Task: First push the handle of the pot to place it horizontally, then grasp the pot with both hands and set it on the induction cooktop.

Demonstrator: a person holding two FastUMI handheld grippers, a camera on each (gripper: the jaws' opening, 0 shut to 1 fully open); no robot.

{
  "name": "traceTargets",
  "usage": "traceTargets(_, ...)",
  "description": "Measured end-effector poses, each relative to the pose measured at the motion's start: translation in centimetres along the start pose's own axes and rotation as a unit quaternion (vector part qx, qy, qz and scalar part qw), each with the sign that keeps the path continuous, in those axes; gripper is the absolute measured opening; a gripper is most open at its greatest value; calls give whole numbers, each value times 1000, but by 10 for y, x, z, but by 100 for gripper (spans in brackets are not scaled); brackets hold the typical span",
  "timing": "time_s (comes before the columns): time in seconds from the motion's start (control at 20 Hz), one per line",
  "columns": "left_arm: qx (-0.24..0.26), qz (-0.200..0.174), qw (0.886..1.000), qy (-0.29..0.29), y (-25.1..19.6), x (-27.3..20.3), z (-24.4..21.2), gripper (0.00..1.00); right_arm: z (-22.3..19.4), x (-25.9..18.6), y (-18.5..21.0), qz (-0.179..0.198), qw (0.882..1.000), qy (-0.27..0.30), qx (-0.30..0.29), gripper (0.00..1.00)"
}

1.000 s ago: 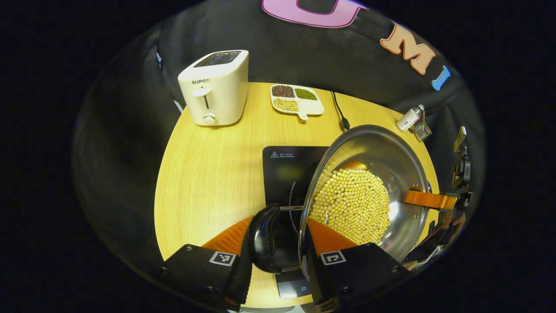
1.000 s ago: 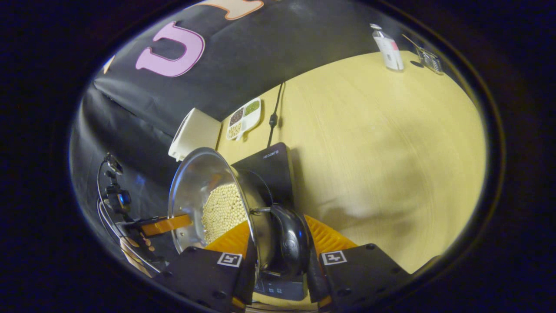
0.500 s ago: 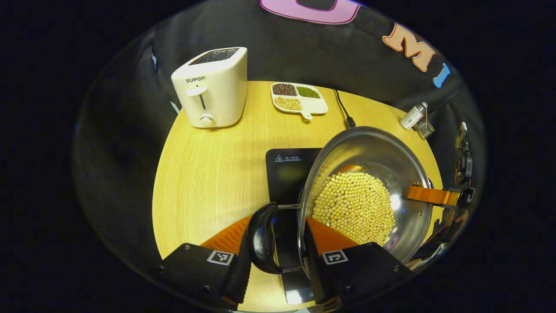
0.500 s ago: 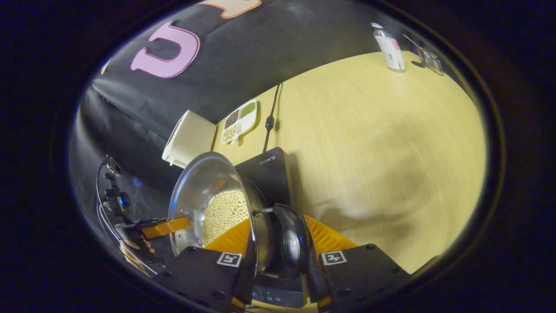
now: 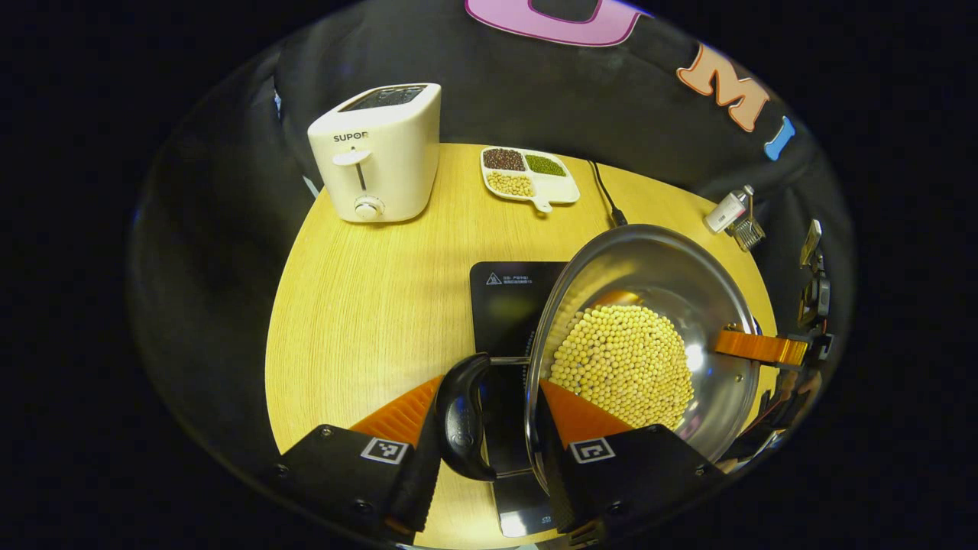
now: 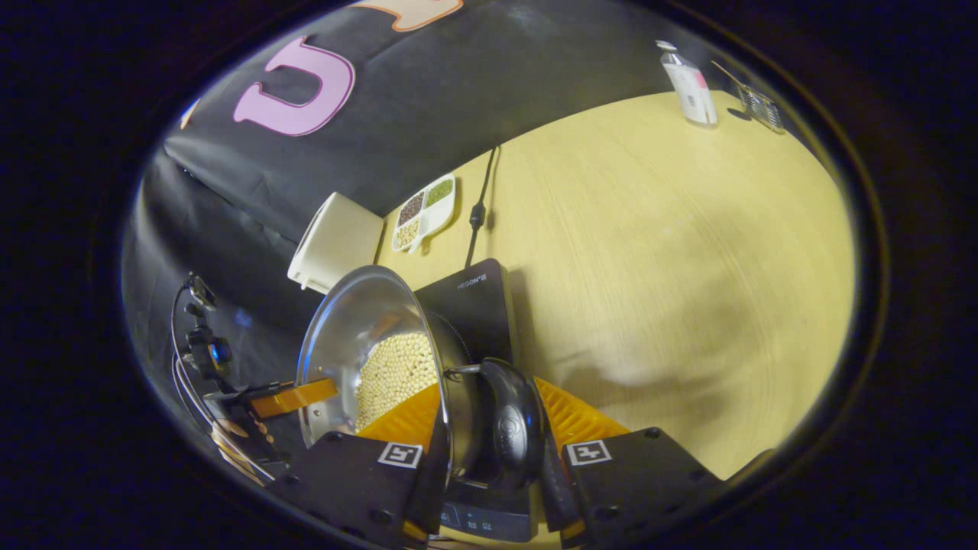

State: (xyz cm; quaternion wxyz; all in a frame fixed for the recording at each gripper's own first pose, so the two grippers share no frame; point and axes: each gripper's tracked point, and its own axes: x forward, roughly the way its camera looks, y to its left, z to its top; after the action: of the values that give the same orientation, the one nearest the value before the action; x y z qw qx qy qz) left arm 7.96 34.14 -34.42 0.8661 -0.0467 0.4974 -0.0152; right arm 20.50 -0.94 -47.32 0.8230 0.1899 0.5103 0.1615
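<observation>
I am reporting the round stainless-steel pot (image 5: 672, 267) as carried between both tools at the lower right of the left gripper view, sitting over the right-hand part of the flat black induction cooktop (image 5: 508, 298). The left gripper (image 5: 490, 383) is clenching the pot's near side: one finger is bearing on the outside of the black loop handle (image 5: 458, 416), the other is lying inside the rim against the wall. In the right gripper view, the right gripper (image 6: 489, 386) is clamping the opposite black loop handle (image 6: 512, 428) the same way, at bottom centre. The line through the two handles is running from bottom centre towards the right edge of the left gripper view. The cooktop's heating ring is lying beneath the pot and slightly to its left. I judge the coming move to be a short leftward shift, then a level descent. I cannot tell whether the base is already touching the glass. The pot is shining inside and holding a heaped bed of pale yellow soybeans (image 5: 623, 367). Any tilt is risking a spill onto the round wooden table (image 5: 367, 290).
</observation>
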Motion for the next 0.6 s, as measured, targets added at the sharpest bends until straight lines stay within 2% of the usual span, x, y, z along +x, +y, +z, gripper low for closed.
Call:
traceTargets(0.1,-10,11,1000,-6,4,1,-1,65,-2,1,-3,-8,1000,3,0,48)
traceTargets(0.15,-10,21,1000,-14,8,1,1,69,-5,-1,-8,-18,1000,10,-2,57)
traceTargets(0.2,-5,30,999,-29,12,-1,2,73,-5,-2,-13,-30,1000,-1,-4,57)
traceTargets(0.3,-6,49,997,-61,17,-12,5,100,4,-14,-19,-40,999,-20,-8,100)
traceTargets(0.35,-15,49,995,-85,15,-17,10,100,9,-20,-17,-39,999,-34,-6,100)
traceTargets(0.4,-26,50,993,-103,13,-26,12,100,14,-32,-13,-36,998,-52,-7,94)
traceTargets(0.55,-42,74,986,-142,17,-52,13,98,35,-71,-16,-40,993,-109,-17,92)
traceTargets(0.6,-43,84,984,-154,16,-61,16,98,40,-87,-20,-47,991,-125,-23,100)
